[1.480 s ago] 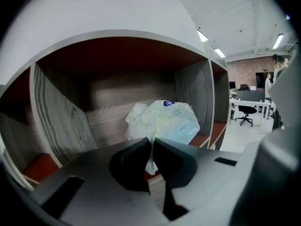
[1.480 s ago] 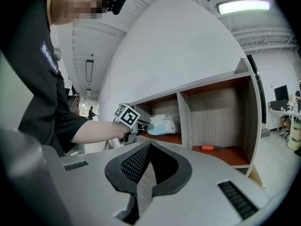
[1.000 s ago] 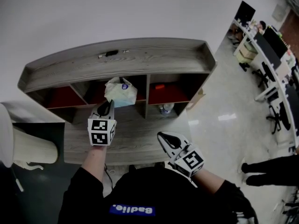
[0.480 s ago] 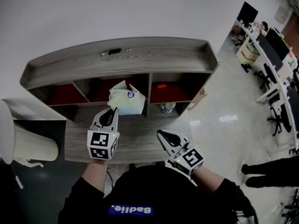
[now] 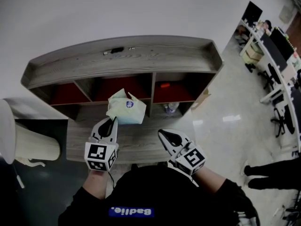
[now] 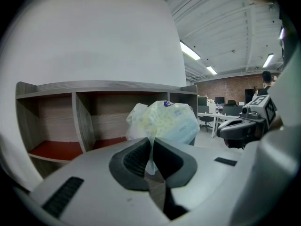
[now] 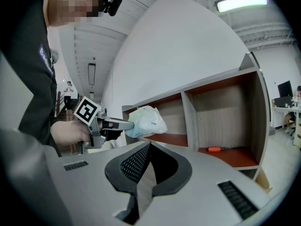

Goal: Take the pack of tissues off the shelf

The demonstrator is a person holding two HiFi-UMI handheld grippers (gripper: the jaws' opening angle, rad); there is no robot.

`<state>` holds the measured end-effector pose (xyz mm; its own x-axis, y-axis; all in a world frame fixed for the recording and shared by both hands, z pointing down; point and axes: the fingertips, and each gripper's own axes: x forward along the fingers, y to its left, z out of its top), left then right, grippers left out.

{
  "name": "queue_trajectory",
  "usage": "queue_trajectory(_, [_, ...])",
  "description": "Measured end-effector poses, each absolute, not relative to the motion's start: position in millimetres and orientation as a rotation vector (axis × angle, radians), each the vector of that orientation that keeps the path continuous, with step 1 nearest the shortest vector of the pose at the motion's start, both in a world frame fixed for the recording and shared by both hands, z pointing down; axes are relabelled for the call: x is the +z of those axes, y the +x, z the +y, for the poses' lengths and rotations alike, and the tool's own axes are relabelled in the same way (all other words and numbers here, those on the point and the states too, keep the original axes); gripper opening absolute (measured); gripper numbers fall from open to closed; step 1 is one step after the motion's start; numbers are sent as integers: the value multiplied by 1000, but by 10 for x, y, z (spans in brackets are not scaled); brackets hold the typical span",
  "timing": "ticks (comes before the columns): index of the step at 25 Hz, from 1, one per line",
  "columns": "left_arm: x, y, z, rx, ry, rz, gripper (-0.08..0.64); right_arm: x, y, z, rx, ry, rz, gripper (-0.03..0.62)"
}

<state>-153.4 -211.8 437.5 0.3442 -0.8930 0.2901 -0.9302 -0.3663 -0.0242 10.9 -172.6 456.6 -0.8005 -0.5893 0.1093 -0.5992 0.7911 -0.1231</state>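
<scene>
Against a plain white wall stands a grey wooden shelf (image 5: 141, 55) with three open compartments lined in red, and a matching worktop (image 5: 141, 142) runs along its front. Glossy floor (image 5: 225, 107) and office desks (image 5: 277, 55) fill the right side of the head view.

The left gripper (image 5: 112, 123) has its jaws clamped on a pinched fold of wrapper at the near end of the pack of tissues (image 5: 126, 109). In the left gripper view the thin plastic sits squeezed between the two dark pads (image 6: 136, 157), with the pale, puffy pack (image 6: 164, 121) bulging beyond them. The pack hangs in the air in front of the middle compartment, above the worktop and clear of the shelf boards.

The right gripper (image 5: 164, 136) hovers over the worktop's near edge, well apart from the pack, its jaws together with nothing between them. An orange-handled tool (image 7: 218, 149) lies in the right compartment
</scene>
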Motion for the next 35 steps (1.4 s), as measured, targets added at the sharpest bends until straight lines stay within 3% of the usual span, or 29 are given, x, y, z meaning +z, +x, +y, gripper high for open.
queue_trajectory(35, [4410, -1357, -1723, 352, 2489, -1536, 14, 4565, -2, -1908, 260, 969, -2894, 29])
